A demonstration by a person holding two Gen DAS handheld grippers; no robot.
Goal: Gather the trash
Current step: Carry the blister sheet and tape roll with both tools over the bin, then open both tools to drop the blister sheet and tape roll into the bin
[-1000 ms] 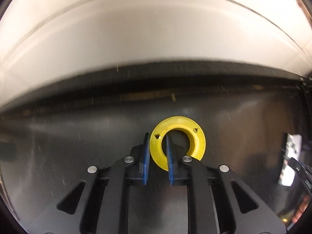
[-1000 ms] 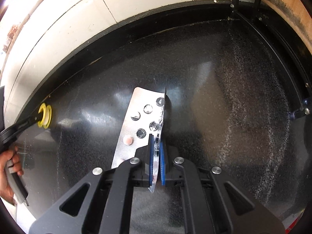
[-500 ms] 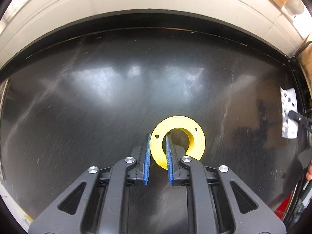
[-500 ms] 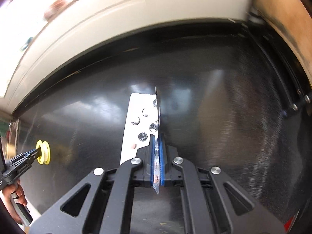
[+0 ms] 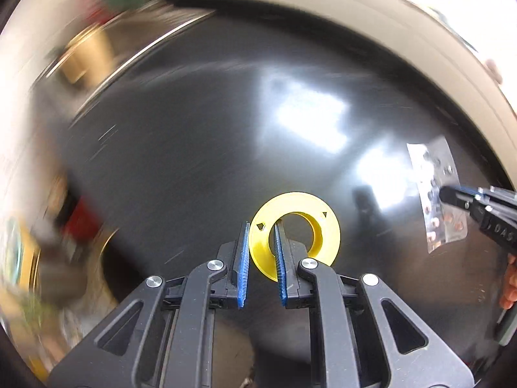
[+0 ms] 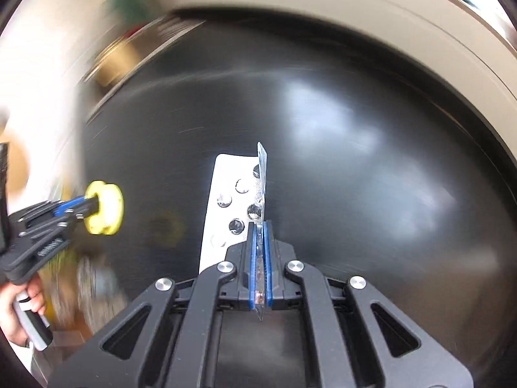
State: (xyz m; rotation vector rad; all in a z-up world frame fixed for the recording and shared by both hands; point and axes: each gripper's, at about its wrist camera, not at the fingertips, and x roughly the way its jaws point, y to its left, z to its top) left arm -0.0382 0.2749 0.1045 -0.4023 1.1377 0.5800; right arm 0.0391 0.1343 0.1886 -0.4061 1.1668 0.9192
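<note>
Carrying trash over the black table (image 5: pixel 200 148): L gripper (image 5: pixel 261 255) pinches yellow ring (image 5: pixel 295 229) by its rim, R gripper (image 6: pixel 260 258) clamps blister pack (image 6: pixel 231 200) edge-on, long axis running fwd past the tips, ring well left of pack; bin not visible.

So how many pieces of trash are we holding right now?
2: a yellow ring clamped in the left gripper, a pill blister pack pinched in the right gripper. Blurred surroundings may hide more.
</note>
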